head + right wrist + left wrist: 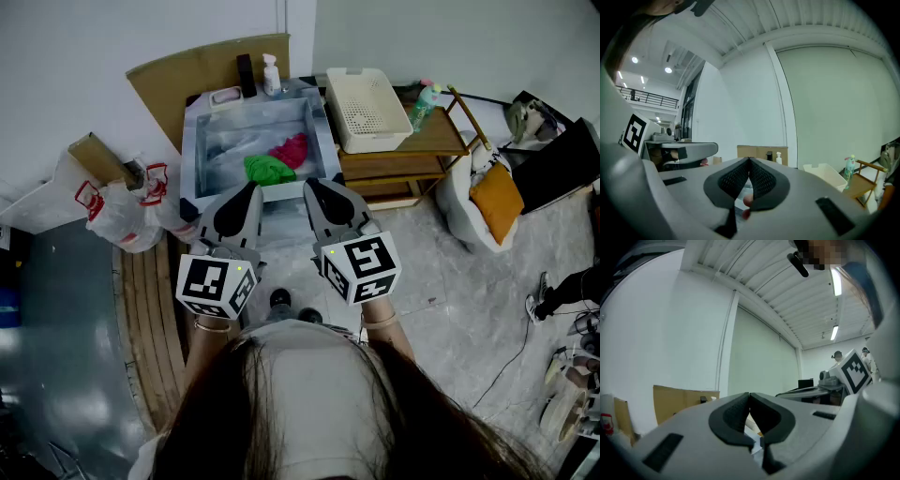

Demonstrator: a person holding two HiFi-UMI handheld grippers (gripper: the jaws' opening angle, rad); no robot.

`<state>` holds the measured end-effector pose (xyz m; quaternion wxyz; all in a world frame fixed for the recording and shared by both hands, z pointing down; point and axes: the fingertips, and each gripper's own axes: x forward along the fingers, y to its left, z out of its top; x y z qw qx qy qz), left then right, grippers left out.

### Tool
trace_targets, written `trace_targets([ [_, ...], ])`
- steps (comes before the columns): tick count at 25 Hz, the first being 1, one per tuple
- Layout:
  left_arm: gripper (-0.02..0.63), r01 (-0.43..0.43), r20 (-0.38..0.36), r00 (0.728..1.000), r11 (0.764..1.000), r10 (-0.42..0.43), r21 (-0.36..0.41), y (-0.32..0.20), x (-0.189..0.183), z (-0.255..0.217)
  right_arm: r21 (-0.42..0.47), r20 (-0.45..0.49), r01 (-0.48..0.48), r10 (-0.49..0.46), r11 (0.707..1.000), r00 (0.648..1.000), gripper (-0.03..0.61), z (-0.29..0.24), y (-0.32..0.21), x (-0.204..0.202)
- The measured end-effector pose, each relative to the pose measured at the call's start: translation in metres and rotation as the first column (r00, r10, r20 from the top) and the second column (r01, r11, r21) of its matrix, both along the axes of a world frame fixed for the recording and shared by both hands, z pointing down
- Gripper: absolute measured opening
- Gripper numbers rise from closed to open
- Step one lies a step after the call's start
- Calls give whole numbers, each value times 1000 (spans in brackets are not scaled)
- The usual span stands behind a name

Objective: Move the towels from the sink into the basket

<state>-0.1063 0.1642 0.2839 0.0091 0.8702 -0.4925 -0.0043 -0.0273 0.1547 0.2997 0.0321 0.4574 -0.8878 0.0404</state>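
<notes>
1. White walls and a grey floor. The sink (190, 155) stands at my 12 o'clock, with plastic bags (122, 211) at its 8 o'clock.
2. My left gripper (249, 187) is held level just short of the sink's near rim, its jaws pressed together on nothing.
3. The green towel (268, 169) lies inside the sink by the front wall. The pink towel (292, 148) touches it at its 1 o'clock.
4. My right gripper (315, 185) is likewise closed and empty.
5. The basket (366, 111) sits on a wooden table (441, 139) at the sink's 3 o'clock, and no towel shows in it.
6. Risks: reaching in with the jaws closed would only shove cloth about. Because the towels touch, one pinch may drag both, and the second could drop on the way. They may be wet, though I can't tell, and a heavy towel could slip from the jaws.
</notes>
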Motion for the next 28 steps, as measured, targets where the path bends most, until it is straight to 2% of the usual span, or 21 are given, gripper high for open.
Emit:
trace_targets([
  [12, 8, -44, -15, 999, 998, 43, -45, -57, -48, 20, -53, -6, -66, 66, 996, 998, 25, 20, -53, -33],
  [20, 8, -81, -30, 996, 994, 79, -74, -83, -52, 30, -90, -19, -103, 101, 991, 995, 25, 32, -76, -33],
  [28, 8, -74, -29, 997, 993, 72, -94, -107, -45, 41, -123, -57, -85, 78, 989, 995, 25, 51, -103, -28],
])
